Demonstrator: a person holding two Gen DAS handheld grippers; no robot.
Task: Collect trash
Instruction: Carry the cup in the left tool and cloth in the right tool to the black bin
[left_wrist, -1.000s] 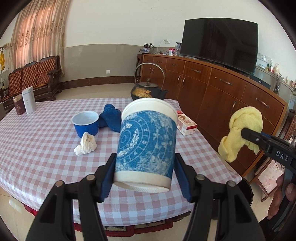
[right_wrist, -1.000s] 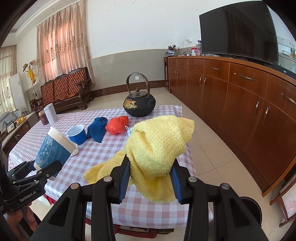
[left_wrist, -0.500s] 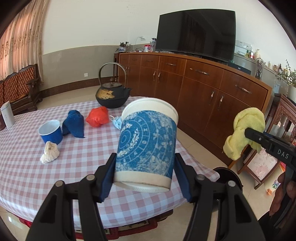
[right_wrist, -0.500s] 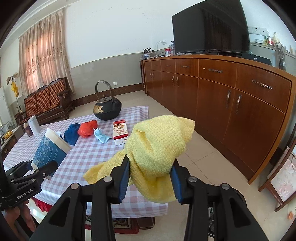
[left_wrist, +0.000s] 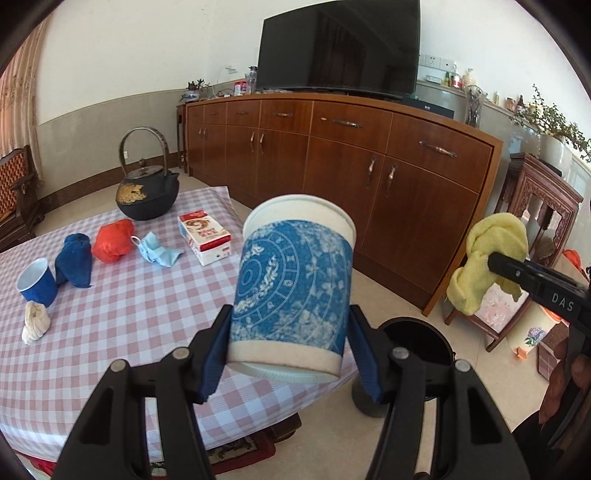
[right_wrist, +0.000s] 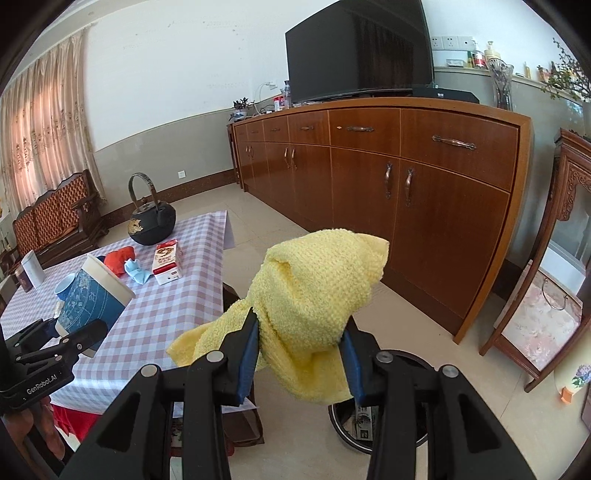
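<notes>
My left gripper (left_wrist: 291, 354) is shut on a blue-and-white patterned paper cup (left_wrist: 295, 295), held in the air over the table's near corner. My right gripper (right_wrist: 301, 349) is shut on a crumpled yellow cloth (right_wrist: 317, 299), held above the floor. A round black trash bin (left_wrist: 417, 339) stands on the floor beside the table; in the right wrist view its rim (right_wrist: 354, 439) shows below the cloth. The right gripper and cloth (left_wrist: 491, 254) also show at the right of the left wrist view. The cup (right_wrist: 92, 299) shows at the left of the right wrist view.
On the pink checked table (left_wrist: 122, 314) lie a white wad (left_wrist: 35, 321), a blue cup (left_wrist: 37, 282), a blue cloth (left_wrist: 75, 258), a red bag (left_wrist: 112, 240), a face mask (left_wrist: 157, 251), a small box (left_wrist: 205, 236) and a black kettle (left_wrist: 146, 192). A long wooden sideboard (left_wrist: 351, 166) lines the wall.
Both grippers have swung right, away from the table middle toward its corner. The black bin has come into view below them. Both grips are unchanged.
</notes>
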